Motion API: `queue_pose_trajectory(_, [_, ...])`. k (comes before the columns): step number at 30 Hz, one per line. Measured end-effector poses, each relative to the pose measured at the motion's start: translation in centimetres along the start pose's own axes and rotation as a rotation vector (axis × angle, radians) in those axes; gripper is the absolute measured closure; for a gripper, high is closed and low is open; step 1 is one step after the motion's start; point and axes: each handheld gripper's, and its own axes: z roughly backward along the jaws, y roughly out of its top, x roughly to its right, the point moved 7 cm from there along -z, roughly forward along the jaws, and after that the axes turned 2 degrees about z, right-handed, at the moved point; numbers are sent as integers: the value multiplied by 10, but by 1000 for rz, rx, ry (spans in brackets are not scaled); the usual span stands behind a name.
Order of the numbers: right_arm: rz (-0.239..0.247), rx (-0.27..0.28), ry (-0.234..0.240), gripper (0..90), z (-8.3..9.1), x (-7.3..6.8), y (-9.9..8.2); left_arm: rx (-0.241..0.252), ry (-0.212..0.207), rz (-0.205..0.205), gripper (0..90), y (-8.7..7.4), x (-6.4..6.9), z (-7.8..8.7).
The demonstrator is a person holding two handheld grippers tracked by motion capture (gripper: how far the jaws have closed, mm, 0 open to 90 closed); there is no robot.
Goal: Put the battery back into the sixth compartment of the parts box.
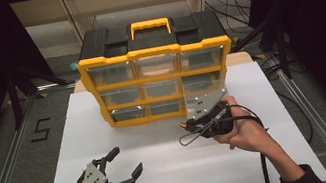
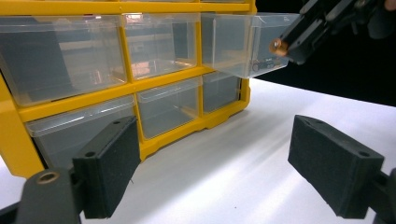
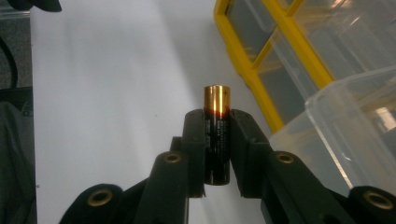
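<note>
A yellow-framed organiser (image 1: 154, 52) with clear drawers and a black top is set at the far side of the white table (image 1: 165, 172). One clear drawer (image 2: 261, 44) in its right column is pulled out, and its open front is seen just beside the right gripper (image 1: 184, 126) in both gripper views. Black cables (image 1: 236, 2) are seen on the floor behind the table at the right.

A battery (image 3: 217, 135) is clamped upright between the pads of the right gripper, its gold end standing clear above them; in the left gripper view that end (image 2: 279, 46) is seen just in front of the pulled-out drawer. The left gripper (image 1: 127, 161) is held low over the near left of the table, its jaws spread wide with nothing between them, well apart from the organiser.
</note>
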Motion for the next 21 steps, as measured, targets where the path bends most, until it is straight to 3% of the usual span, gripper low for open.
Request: queue_pose_trajectory(21, [-49, 120, -80, 767, 43, 23, 8, 0, 1, 1, 162, 0, 0, 0])
